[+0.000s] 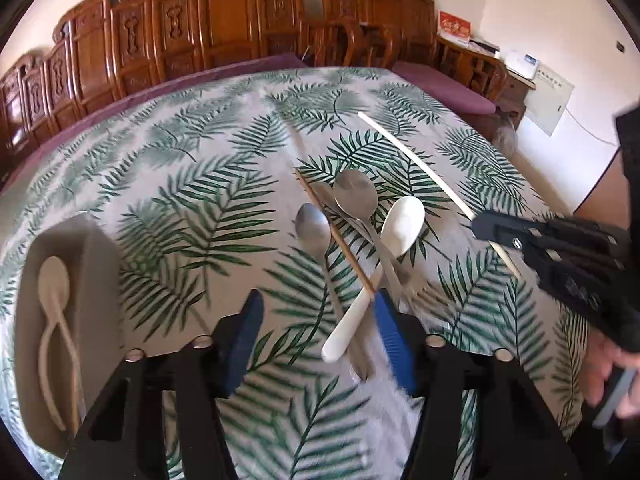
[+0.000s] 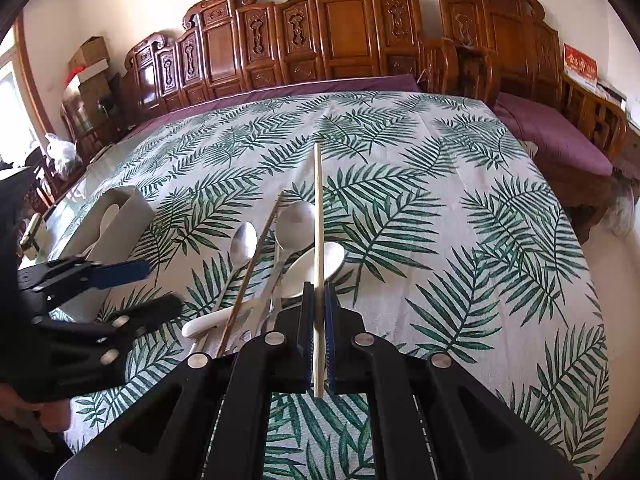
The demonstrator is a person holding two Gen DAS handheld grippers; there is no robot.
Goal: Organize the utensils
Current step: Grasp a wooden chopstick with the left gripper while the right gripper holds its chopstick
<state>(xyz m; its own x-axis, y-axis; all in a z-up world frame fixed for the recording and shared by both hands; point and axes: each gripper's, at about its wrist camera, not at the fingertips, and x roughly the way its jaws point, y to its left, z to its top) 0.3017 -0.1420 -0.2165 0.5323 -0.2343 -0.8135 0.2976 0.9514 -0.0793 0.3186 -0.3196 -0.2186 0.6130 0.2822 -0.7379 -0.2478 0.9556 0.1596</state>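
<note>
While the right gripper (image 2: pixel 319 320) pinches a pale chopstick (image 2: pixel 318 216) clear of the pile, the left gripper (image 1: pixel 316 340) hangs half-spread above the white spoon (image 1: pixel 384 256), apparently lining up its handle.

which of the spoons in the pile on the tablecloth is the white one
The rightmost spoon, its white handle crossing the others toward the left gripper. The other pile spoons are shiny metal.

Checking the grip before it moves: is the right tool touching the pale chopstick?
Touching. The right wrist view shows the right tool shut on the pale chopstick, which passes between both pads.
</note>
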